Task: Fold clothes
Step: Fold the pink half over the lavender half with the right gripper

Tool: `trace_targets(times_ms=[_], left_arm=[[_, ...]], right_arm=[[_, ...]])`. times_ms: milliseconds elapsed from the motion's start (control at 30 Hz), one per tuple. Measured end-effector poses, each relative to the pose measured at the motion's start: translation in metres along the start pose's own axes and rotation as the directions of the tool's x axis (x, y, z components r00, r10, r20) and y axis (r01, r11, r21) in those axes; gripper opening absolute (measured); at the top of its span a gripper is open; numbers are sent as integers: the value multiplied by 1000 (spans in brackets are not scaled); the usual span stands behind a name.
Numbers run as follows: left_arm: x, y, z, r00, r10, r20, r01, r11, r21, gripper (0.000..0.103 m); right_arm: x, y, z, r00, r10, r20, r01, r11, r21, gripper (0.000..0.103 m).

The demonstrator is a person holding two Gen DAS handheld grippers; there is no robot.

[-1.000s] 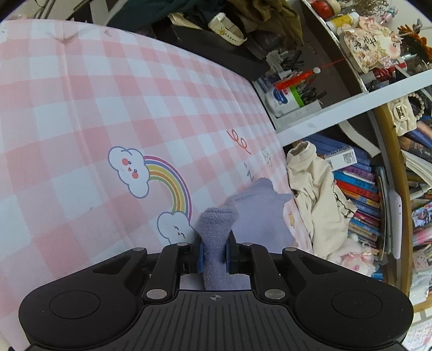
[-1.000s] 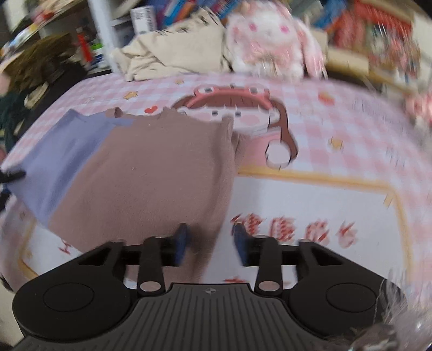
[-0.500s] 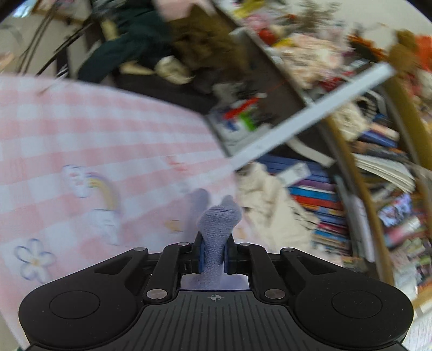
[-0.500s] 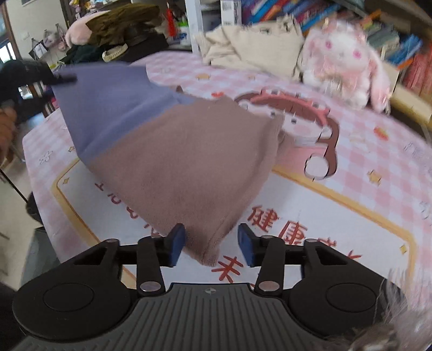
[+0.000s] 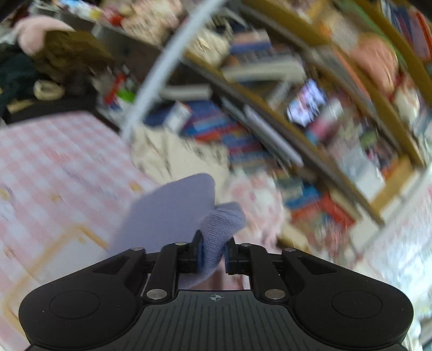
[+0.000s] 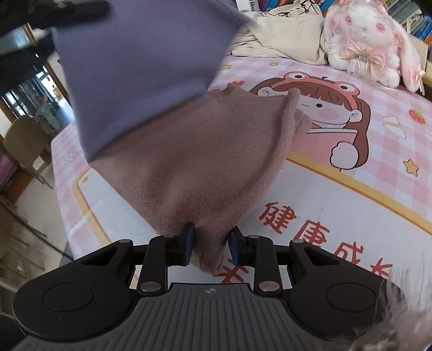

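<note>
A knit garment, lavender in its upper part [image 6: 140, 59] and brown in its lower part [image 6: 194, 162], hangs lifted over the pink checked tablecloth [image 6: 351, 205]. My left gripper [image 5: 212, 253] is shut on the lavender end [image 5: 218, 229] and holds it high; the left view is blurred. It shows as a dark shape at the top left of the right wrist view [image 6: 67, 10]. My right gripper [image 6: 210, 247] has its jaws closed onto the brown corner that hangs between them.
A cream garment [image 6: 286, 35] and a white plush rabbit [image 6: 364, 40] lie at the table's far edge. Bookshelves [image 5: 297, 129] stand behind. The table's left edge [image 6: 58, 162] drops to the floor, with a chair [image 6: 24, 145] beside it.
My left gripper has lifted the lavender end high and swung right toward the shelves. The garment has risen off the table. My right gripper's jaws have narrowed onto the brown corner.
</note>
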State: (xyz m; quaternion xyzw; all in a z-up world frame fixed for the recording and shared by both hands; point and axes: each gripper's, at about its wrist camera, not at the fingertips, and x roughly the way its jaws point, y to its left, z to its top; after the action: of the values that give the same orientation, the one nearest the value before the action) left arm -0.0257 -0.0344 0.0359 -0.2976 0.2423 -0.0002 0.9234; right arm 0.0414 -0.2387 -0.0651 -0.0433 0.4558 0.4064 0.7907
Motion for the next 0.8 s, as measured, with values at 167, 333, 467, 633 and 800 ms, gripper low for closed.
trace_targets(times_ms=[167, 333, 467, 633, 800], left_arm=[[47, -5, -49, 966, 32, -257, -26, 999, 27, 37], [44, -10, -71, 948, 6, -319, 25, 995, 94, 60], [32, -14, -77, 941, 13, -338, 45, 985, 165, 60], [-9, -21, -49, 992, 60, -112, -24, 953, 302, 60], [11, 3, -36, 974, 210, -84, -169, 923, 347, 46]], right_arm=[[-21, -11, -11, 999, 53, 3, -53, 998, 20, 36], [-46, -32, -22, 999, 49, 16, -50, 995, 89, 43], [-63, -49, -19, 997, 57, 53, -66, 981, 181, 48], [-81, -61, 1, 981, 135, 137, -167, 952, 257, 65], [-58, -65, 35, 945, 282, 164, -325, 859, 396, 71]])
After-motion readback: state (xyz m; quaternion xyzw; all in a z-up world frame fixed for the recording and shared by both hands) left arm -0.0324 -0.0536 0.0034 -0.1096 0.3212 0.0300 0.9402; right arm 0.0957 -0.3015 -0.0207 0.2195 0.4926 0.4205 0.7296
